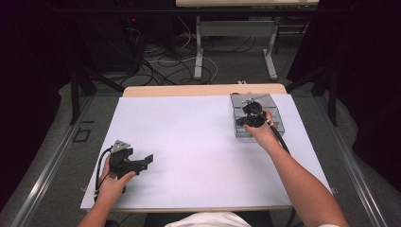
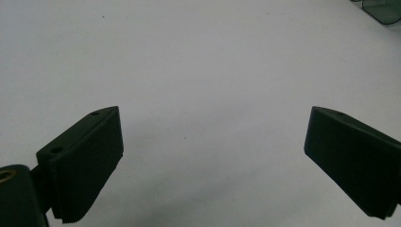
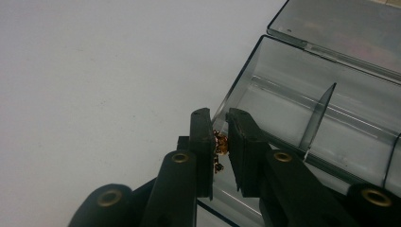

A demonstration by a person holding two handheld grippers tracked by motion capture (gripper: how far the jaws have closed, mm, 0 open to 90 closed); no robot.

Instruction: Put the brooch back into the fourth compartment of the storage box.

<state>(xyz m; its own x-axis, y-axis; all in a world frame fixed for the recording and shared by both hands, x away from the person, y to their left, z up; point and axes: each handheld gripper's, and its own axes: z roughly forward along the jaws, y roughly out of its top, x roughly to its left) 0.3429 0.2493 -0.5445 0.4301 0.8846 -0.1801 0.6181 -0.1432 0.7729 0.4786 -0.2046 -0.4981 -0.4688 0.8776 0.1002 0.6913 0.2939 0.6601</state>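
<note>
The right gripper (image 3: pixel 220 137) has its jaws pinched tight on a small gold-coloured piece (image 3: pixel 220 144), perhaps a bit of jewellery, too small to name, and holds it right at the near wall of the clear compartment box (image 3: pixel 283 109), at the corner of one open compartment. To my eye this is the carrying step: the piece is gripped and sits at the box's edge, not yet lying in a compartment. The next move looks like bringing it over the wall, centring it above a compartment and parting the jaws without snagging the divider. From above, the right forearm stretches forward to the box (image 1: pixel 279 124) at the table's far right, the right gripper (image 1: pixel 252 117) over its near half. Well away from the box, the left gripper (image 1: pixel 142 163) rests low on the white table (image 1: pixel 198 156) at the near left, jaws wide apart and empty.
</note>
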